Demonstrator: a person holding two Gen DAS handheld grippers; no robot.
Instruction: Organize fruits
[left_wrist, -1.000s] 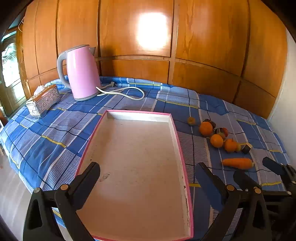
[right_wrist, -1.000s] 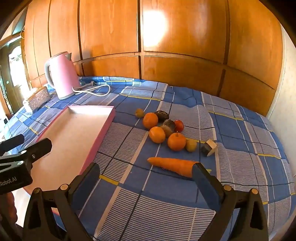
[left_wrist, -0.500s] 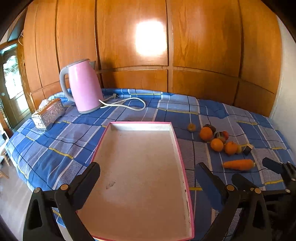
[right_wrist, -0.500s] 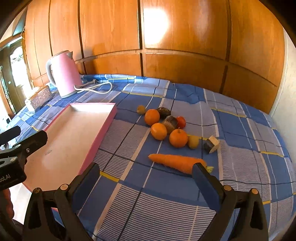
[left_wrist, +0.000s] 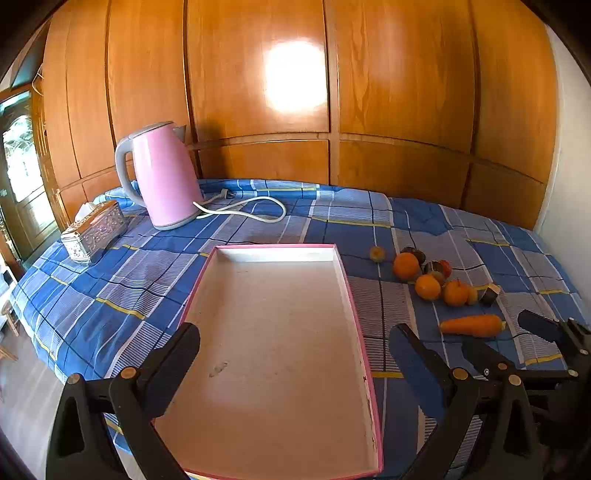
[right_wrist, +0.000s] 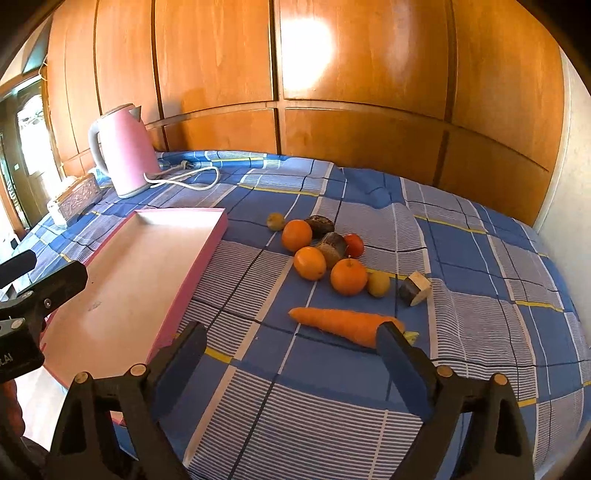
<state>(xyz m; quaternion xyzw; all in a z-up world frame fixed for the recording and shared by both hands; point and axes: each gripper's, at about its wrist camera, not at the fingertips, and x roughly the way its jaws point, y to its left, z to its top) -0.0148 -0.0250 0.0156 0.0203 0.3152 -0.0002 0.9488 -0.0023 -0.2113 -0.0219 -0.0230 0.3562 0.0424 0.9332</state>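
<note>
A pink-rimmed white tray (left_wrist: 277, 295) lies empty on the blue checked cloth. To its right sit three oranges (right_wrist: 309, 263), a red tomato (right_wrist: 354, 245), two small yellow fruits (right_wrist: 378, 283), dark pieces (right_wrist: 332, 245) and a cut chunk (right_wrist: 415, 288). A carrot (right_wrist: 340, 325) lies nearest me. My left gripper (left_wrist: 291, 339) hangs open over the tray's near half, holding nothing. My right gripper (right_wrist: 291, 332) is wide, its jaws closing slightly, with nothing between them. The carrot's thick end is hidden behind its right fingertip (right_wrist: 388, 336).
A pink kettle (left_wrist: 162, 177) with a white cord (left_wrist: 243, 210) stands at the back left. A silver tissue box (left_wrist: 94, 230) sits near the left edge. Wooden panels close off the back. A white wall borders the right side.
The left wrist view has tipped up and back, so the tray and kettle sit lower in its frame. The right gripper's fingers have come slightly closer together. The fruits have not moved.
</note>
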